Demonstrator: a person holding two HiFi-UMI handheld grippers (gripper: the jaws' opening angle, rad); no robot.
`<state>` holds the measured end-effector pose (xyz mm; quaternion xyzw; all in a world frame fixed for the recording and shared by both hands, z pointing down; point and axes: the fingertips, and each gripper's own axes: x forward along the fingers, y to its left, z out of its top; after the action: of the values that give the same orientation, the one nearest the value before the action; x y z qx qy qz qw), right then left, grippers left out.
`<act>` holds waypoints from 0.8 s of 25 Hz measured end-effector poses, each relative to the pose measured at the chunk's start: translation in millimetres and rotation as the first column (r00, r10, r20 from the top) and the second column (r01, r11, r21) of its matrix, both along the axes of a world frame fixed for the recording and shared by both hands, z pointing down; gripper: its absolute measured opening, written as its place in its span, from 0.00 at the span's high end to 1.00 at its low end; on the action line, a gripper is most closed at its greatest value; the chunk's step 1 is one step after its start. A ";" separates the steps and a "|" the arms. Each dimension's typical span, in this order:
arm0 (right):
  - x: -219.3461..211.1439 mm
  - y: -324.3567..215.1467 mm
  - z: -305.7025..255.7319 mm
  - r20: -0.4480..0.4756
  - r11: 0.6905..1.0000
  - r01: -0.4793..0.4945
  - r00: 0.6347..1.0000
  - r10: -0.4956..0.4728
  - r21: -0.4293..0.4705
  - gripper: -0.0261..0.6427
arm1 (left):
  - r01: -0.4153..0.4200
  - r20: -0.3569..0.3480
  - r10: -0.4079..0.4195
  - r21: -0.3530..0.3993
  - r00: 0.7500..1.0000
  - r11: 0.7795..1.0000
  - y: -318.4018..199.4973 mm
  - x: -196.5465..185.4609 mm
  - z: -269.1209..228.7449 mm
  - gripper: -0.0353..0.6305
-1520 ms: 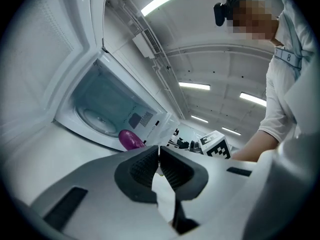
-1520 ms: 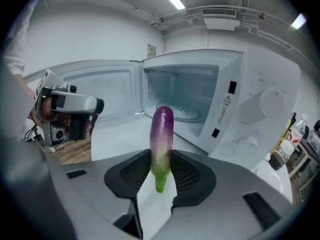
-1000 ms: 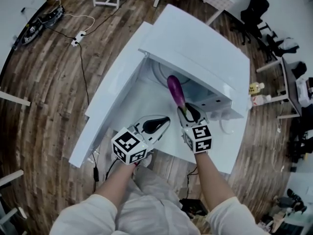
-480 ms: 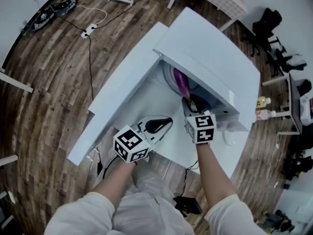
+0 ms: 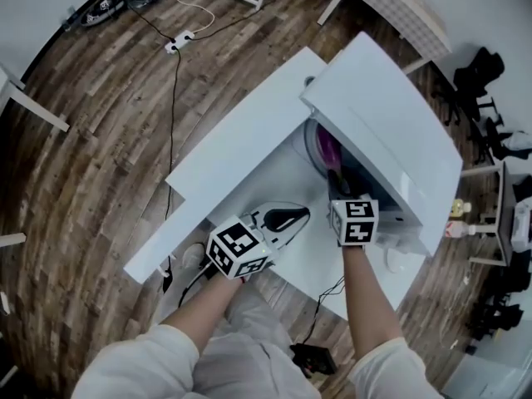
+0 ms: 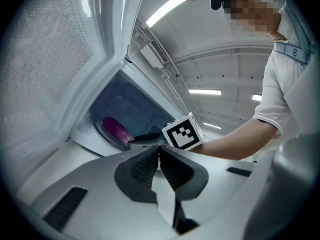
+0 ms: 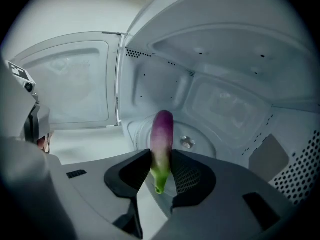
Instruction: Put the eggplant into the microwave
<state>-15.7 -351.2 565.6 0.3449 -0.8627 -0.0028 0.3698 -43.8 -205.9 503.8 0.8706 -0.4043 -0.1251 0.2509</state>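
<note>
Eggplant (image 7: 162,134) clamped in right hand-held gripper (image 7: 161,159), inside microwave (image 7: 225,104); left hand-held gripper (image 6: 159,154) closed, empty.

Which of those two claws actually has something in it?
The right claw, reaching into the microwave: its jaws clamp the purple eggplant near its green end. The left claw, outside it, is shut on nothing.
</note>
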 end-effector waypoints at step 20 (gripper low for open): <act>1.9 -13.2 3.8 -0.014 0.999 -0.031 0.999 0.031 0.021 0.74 | 0.002 0.009 -0.002 0.016 1.000 1.000 -21.3 1.9 -9.1 0.94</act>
<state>-13.8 -364.4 569.4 0.3619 -0.8546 -0.0083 0.3723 -41.9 -227.2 494.7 0.8728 -0.4051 -0.1248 0.2419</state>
